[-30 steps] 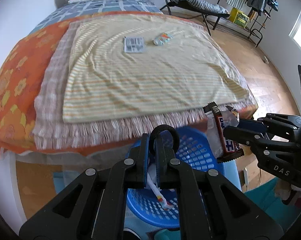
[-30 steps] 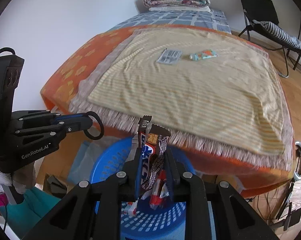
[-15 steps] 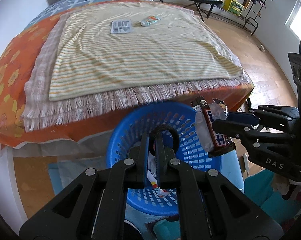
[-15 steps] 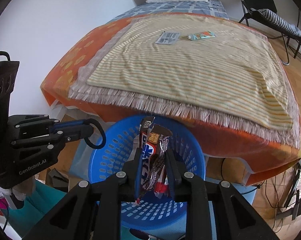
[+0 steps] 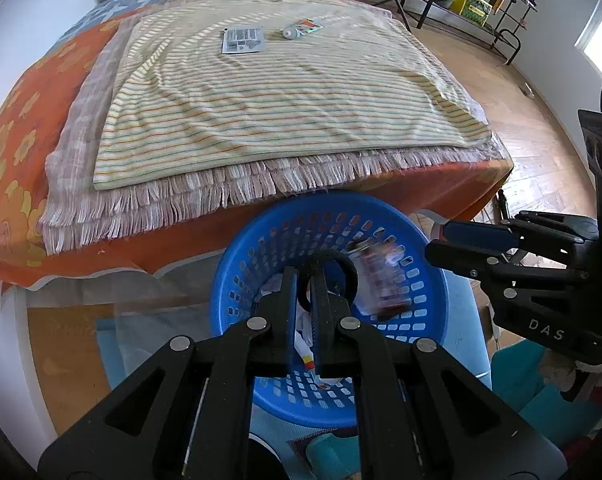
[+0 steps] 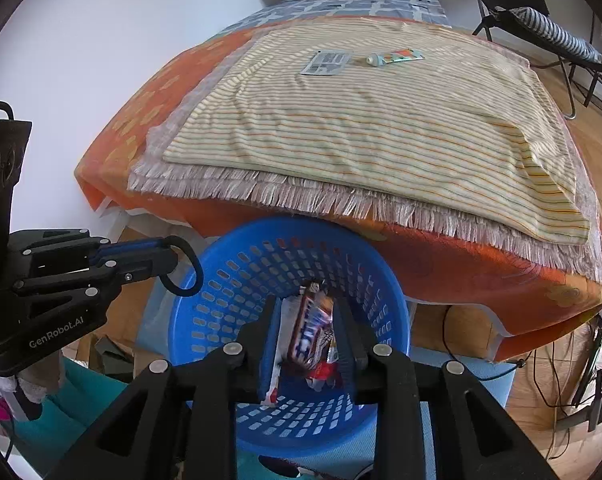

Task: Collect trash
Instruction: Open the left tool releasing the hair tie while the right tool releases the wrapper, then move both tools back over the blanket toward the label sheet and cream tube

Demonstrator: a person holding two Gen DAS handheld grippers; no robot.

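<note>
Here a round blue basket [image 5: 429, 300] made of plastic with little slots sits on the floor, right under the foot of the bed [image 5: 29, 128]. The left gripper [image 5: 306, 280] is clenched tight on a black loop [image 5: 343, 268], a thin ring of cord, over the basket. The right gripper [image 6: 307, 332] is opening its jaws, with a shiny candy wrapper [image 6: 311, 328] between them and a white wrapper [image 6: 283, 320] beside it. The candy wrapper looks crinkly with white letters on blue and brown. In the left wrist view it is only a blur [image 5: 381, 280] inside the basket, so it is hard to read there, and the right gripper [image 5: 453, 240] at 3 o'clock has nothing between its tips. More bits of trash lie under the left gripper but are mostly hidden. On the striped, fringed blanket [image 5: 285, 112] at 12 o'clock lie a flat grey packet [image 5: 243, 40] and a small colourful tube [image 5: 303, 29], well apart from the basket.
</note>
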